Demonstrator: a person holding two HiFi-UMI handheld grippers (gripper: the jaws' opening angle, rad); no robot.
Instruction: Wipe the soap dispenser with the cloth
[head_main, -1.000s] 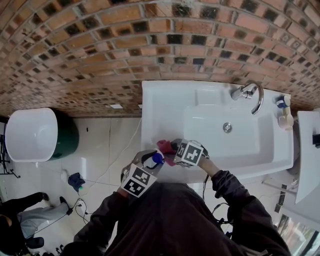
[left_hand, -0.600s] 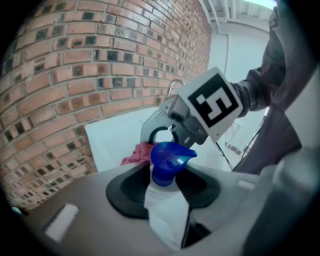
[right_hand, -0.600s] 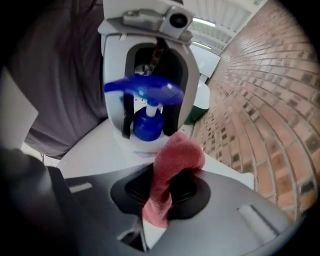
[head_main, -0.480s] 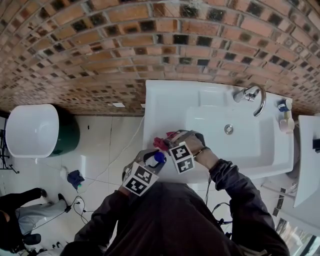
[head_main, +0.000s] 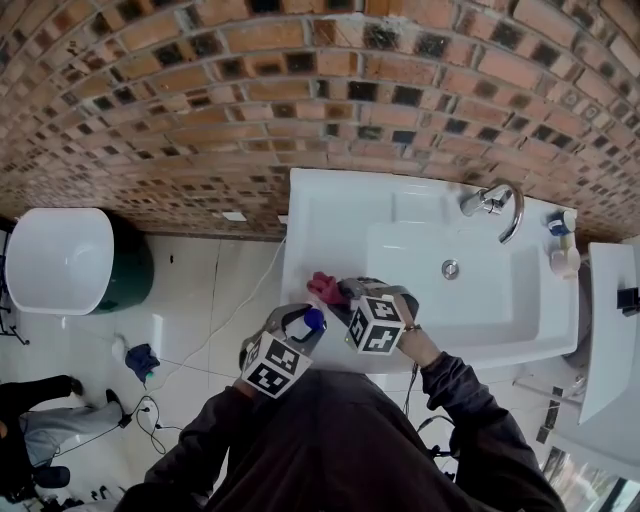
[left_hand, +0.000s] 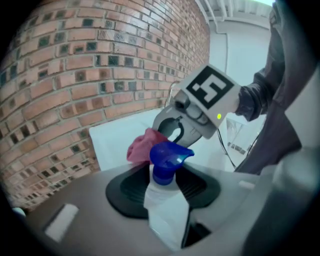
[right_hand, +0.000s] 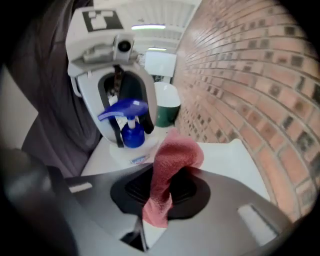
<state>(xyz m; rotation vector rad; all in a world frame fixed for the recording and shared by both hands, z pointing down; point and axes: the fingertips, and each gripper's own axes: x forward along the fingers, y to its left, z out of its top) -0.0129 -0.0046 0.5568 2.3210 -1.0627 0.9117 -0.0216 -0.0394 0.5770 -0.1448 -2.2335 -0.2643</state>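
By sink: dispenser in L gripper

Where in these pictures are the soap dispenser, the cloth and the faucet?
soap dispenser (left_hand: 167, 157): left gripper view, blue pump head.
cloth (right_hand: 172, 160): right gripper view, its raised fold.
faucet (head_main: 486, 203): head view, metal body.

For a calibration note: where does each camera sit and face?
Head view: on the person's head, facing steeply down at the sink; both sleeves and grippers show.
Left gripper view: on the left gripper, along jaws holding the soap dispenser; a sleeve shows.
Right gripper view: on the right gripper, along jaws holding the cloth; dark clothing shows.
Shared: each gripper view shows the other gripper.
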